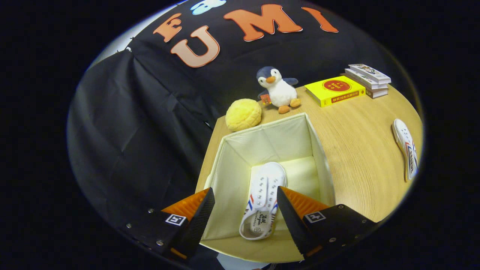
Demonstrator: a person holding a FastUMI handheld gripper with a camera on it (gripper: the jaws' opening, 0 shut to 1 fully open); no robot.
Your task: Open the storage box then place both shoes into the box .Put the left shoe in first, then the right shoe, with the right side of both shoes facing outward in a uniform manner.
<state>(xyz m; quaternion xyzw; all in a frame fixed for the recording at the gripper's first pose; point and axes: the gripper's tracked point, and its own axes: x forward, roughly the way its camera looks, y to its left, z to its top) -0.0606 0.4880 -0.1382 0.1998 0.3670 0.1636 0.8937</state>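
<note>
Hovering over the open box (317, 144), we hold our gripper (245, 210) fingers spread and empty above one shoe (264, 195) inside, the other shoe (407, 152) waiting on the worktop (360, 150).

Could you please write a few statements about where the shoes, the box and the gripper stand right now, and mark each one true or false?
1. One white shoe lies inside the open storage box. True.
2. The gripper is shut on that shoe. False: the fingers stand apart, open, with the shoe lying between them and not pressed by both.
3. The second shoe is already in the box. False: it lies on the wooden table, off to the side of the box.
4. A plush penguin sits beyond the box, next to a yellow ball. True.
5. The yellow book lies inside the box. False: it lies on the table, beside a stack of books.
</note>
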